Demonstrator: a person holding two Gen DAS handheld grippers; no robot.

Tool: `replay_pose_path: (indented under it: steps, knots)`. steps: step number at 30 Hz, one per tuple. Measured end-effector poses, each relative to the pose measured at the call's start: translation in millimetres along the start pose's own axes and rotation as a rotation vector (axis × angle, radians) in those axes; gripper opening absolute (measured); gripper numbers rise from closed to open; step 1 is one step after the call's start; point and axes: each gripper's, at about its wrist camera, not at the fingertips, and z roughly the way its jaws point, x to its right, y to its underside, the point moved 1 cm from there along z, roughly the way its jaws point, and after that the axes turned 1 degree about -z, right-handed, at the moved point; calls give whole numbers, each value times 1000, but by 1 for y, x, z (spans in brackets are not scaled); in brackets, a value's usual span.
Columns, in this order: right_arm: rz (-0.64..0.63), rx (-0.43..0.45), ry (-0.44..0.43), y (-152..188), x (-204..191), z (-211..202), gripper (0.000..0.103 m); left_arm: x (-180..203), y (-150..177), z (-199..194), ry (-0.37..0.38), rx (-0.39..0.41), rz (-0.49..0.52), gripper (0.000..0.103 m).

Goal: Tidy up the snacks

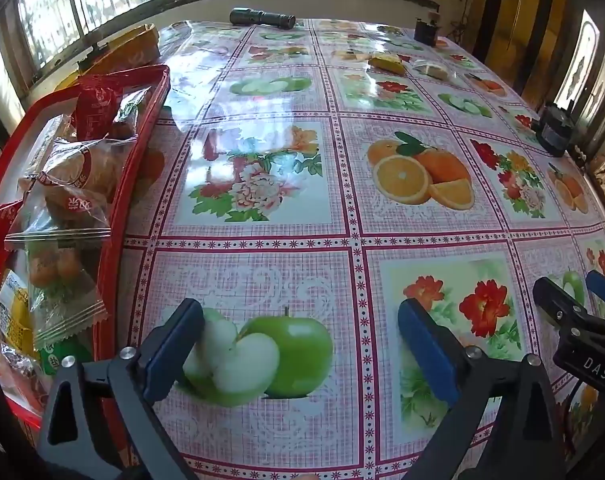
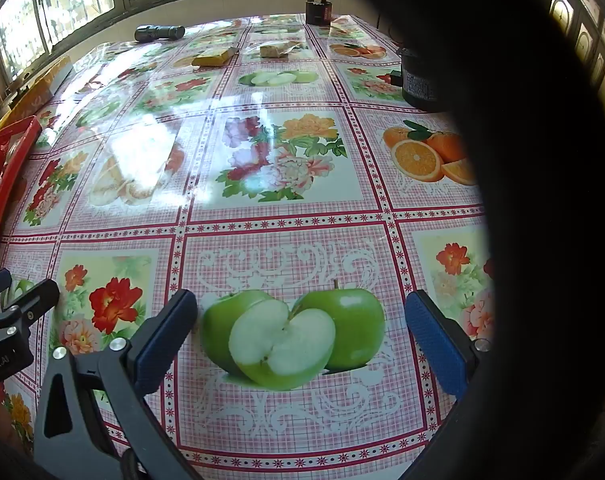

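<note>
so we open on the big table (image 1: 342, 236) under its glossy fruit-and-flower cloth, and everything gets placed from the red tray (image 1: 142, 136) on its left edge: that tray is already heaped with wrapped snacks (image 1: 68, 184), pastries in clear packets and red pouches. well away from the tray, towards the far side by the window, two stragglers lie loose on the cloth, a yellow snack packet (image 1: 386, 63) and just beside it a clear-wrapped pastry (image 1: 430, 69). beyond them a dark flashlight (image 1: 262, 17) sits near the far edge. my read: most of the sorting looks done, and the next move calls for a long reach across to one of those two, then a carry to the tray. now the tools: left gripper (image 1: 300, 342) hovers nearest the tray, jaws spread wide, nothing between them, touching nothing; right gripper (image 2: 302, 336) sits just beside it, farther from the tray, equally wide and empty, with a dark blur hiding the right of its view.
</note>
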Motion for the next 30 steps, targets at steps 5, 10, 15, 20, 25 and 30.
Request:
replay_pose_path:
  steps: [5, 10, 15, 20, 25, 30]
  knots:
    - [0, -1, 0, 0, 0, 0, 103, -3, -5, -1, 4, -5, 5, 100]
    - [0, -1, 0, 0, 0, 0, 103, 3, -4, 3, -7, 5, -10, 100]
    - [0, -1, 0, 0, 0, 0, 103, 1, -2, 2, -4, 16, -13, 100]
    - [0, -1, 0, 0, 0, 0, 103, 1, -2, 2, -6, 17, -12, 100]
    - [0, -1, 0, 0, 0, 0, 103, 1, -1, 2, -6, 18, -12, 100]
    - [0, -1, 0, 0, 0, 0, 103, 2, -1, 1, -6, 18, -11, 100]
